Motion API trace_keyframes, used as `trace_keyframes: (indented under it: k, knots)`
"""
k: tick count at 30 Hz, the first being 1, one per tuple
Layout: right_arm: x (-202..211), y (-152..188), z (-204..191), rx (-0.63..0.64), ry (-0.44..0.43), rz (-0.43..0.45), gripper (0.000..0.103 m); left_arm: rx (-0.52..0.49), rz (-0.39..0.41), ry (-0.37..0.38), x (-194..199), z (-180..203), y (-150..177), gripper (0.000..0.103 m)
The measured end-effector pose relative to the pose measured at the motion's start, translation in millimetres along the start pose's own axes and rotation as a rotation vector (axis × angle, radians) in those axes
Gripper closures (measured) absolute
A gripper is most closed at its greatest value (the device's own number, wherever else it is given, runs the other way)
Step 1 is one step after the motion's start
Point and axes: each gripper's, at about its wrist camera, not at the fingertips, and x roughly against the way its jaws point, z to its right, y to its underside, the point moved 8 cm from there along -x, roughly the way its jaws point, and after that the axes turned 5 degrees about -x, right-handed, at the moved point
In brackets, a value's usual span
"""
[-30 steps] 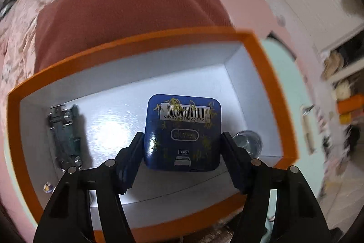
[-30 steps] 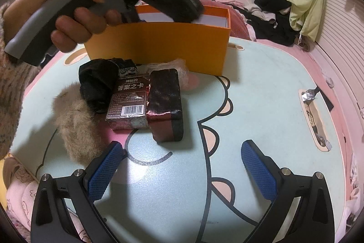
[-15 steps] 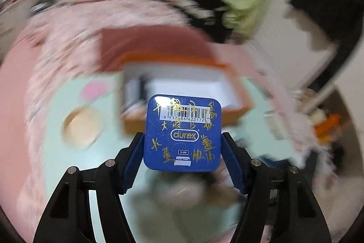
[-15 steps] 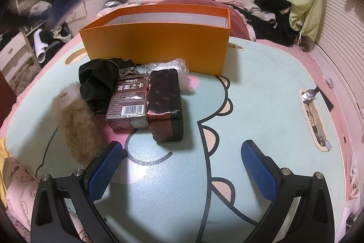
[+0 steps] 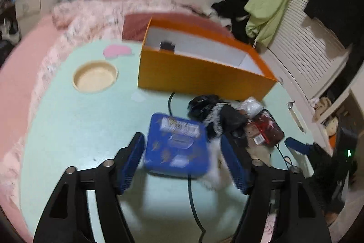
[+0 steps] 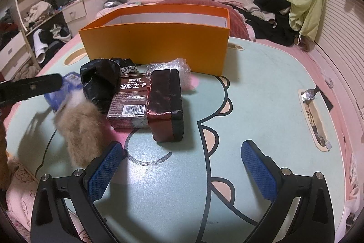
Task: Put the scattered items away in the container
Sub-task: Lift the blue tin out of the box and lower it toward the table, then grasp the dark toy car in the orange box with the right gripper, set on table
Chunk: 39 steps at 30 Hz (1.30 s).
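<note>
1. The left hand-held gripper (image 5: 183, 161) hangs over the pale green desk (image 5: 79, 129), and its jaws have just been opening. The blue tin (image 5: 177, 147) sits between them, with a gap showing at each pad, so it is not gripped.
2. The blue tin is blurred. It lies outside the orange box (image 5: 200, 74), on the near side of it, just beside the pile of loose things.
3. The right hand-held gripper (image 6: 182, 172) stands wide open over bare desk, holding nothing.
4. Ahead of it lie a dark card box with a barcode (image 6: 129, 104), a dark red wrapped block (image 6: 167, 106) touching its side, a black crumpled bag (image 6: 100, 81) and a tan fur piece (image 6: 79, 129).
5. A clear plastic wrapper (image 6: 170, 66) rests against the front wall of the orange box.
6. Inside the box, a small dark object (image 5: 167, 46) shows at the left end; I cannot tell what it is.
</note>
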Motion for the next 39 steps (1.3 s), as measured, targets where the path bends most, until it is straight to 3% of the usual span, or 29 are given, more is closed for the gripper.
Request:
trace_keyframes:
  k: [4, 8, 11, 16, 19, 22, 24, 25, 27, 32, 35, 37, 39]
  knots:
    - [0, -2, 4, -0.013, 0.010, -0.001, 0.000, -0.069, -0.084, -0.024, -6, 2, 21, 0.018]
    - [2, -8, 10, -0.035, -0.013, -0.013, 0.000, -0.149, -0.049, -0.148, -9, 1, 38, 0.016]
    - [12, -24, 14, -0.055, -0.032, 0.009, 0.000, -0.197, -0.075, -0.165, -15, 7, 39, 0.001]
    - [38, -80, 7, -0.072, -0.128, 0.057, 0.000, -0.175, -0.080, -0.154, -14, 1, 38, 0.000]
    - [36, -127, -2, -0.100, -0.208, -0.005, 0.006, -0.176, -0.079, -0.155, -12, 3, 40, 0.000]
    - [19, -171, -26, -0.121, -0.355, -0.079, 0.013, -0.177, -0.078, -0.154, -12, 2, 40, 0.000]
    - [-4, -188, -46, -0.131, -0.406, -0.138, 0.026, -0.177, -0.078, -0.154, -11, 3, 40, 0.000]
    - [-20, -195, -54, -0.137, -0.409, -0.173, 0.031, -0.178, -0.078, -0.154, -11, 3, 40, 0.000]
    - [-57, -200, -69, -0.137, -0.376, -0.236, 0.052, -0.179, -0.077, -0.151, -10, 3, 40, 0.000]
    - [-124, -198, -98, -0.143, -0.341, -0.328, 0.056, -0.180, -0.072, -0.147, -9, 4, 40, 0.000]
    - [-150, -192, -103, -0.126, -0.261, -0.356, 0.056, -0.182, -0.070, -0.144, -8, 4, 40, 0.000]
    - [-156, -186, -103, -0.100, -0.219, -0.344, 0.062, -0.179, -0.071, -0.140, -8, 5, 40, 0.000]
    - [-154, -184, -103, -0.054, -0.178, -0.330, 0.076, -0.179, -0.070, -0.138, -8, 4, 39, 0.000]
